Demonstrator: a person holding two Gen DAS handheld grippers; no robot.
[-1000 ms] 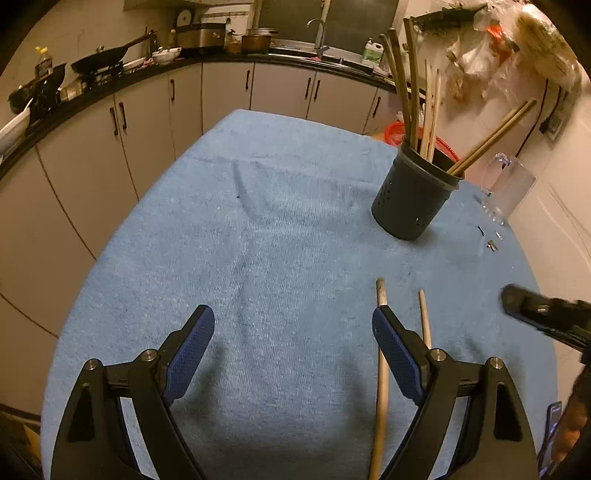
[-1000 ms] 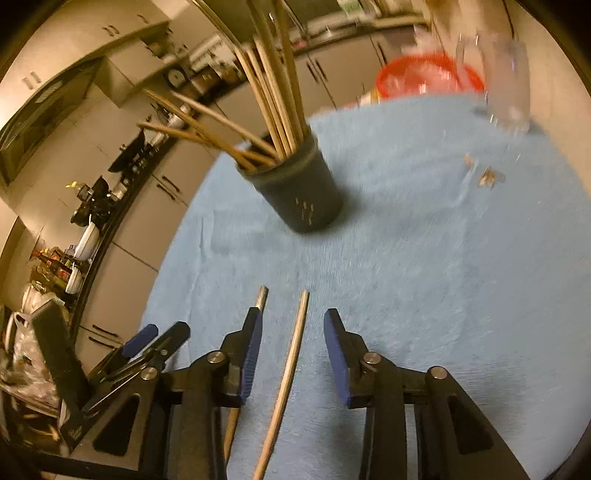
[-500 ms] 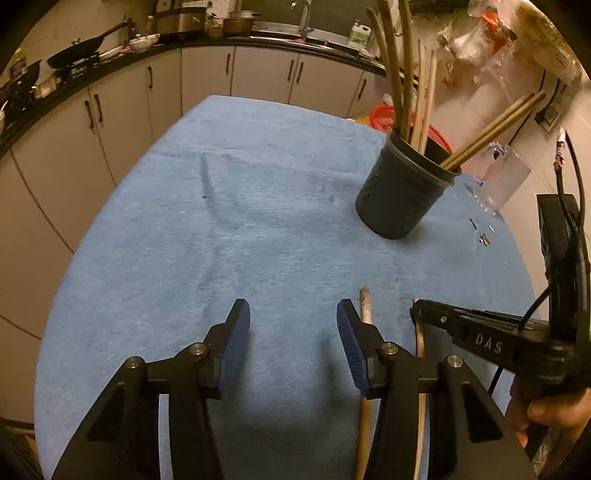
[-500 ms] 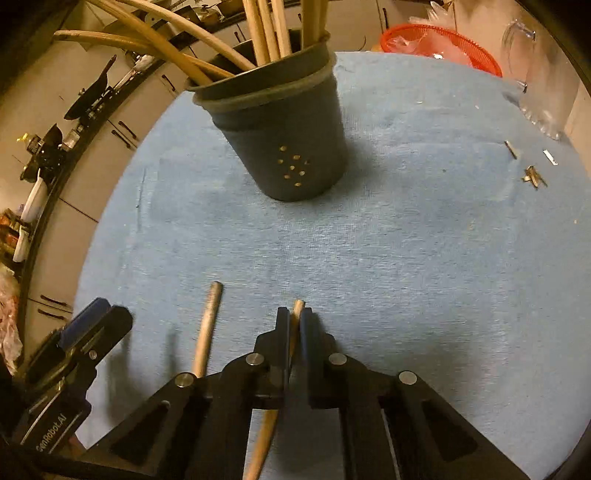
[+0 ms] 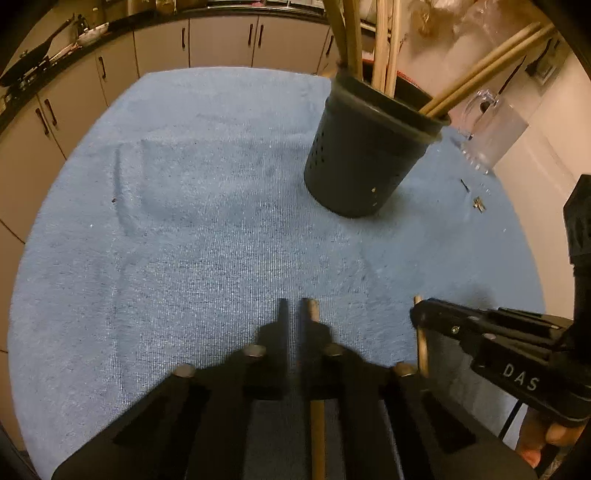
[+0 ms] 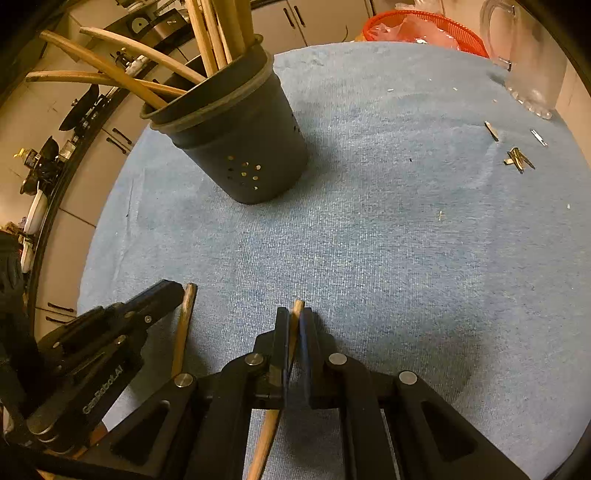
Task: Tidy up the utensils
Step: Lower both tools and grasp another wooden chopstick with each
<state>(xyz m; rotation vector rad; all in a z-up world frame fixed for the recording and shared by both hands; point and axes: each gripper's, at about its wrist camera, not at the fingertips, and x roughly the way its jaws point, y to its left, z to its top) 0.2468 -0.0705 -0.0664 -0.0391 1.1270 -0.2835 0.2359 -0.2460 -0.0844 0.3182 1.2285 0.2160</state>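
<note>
A dark perforated utensil holder [image 5: 365,155] stands on the blue cloth [image 5: 203,229], holding several wooden sticks; it also shows in the right wrist view [image 6: 240,147]. My left gripper [image 5: 295,314] is shut on a thick wooden stick [image 5: 317,424] that lies on the cloth; the stick's tip pokes out past the fingers. My right gripper [image 6: 293,317] is shut on a thinner wooden stick [image 6: 266,439]. The two grippers sit side by side at the near edge; the right one shows in the left wrist view [image 5: 417,317], the left one in the right wrist view [image 6: 173,291].
A clear glass jug [image 5: 495,140] stands at the far right of the cloth, with small metal bits [image 6: 517,158] near it. An orange basket [image 6: 424,29] sits beyond the table. Kitchen cabinets [image 5: 221,40] and a worktop run along the back and left.
My left gripper moved forward and right and closed from open onto the thick stick. My right gripper closed on the thin stick earlier and has stayed shut, nearly still.
</note>
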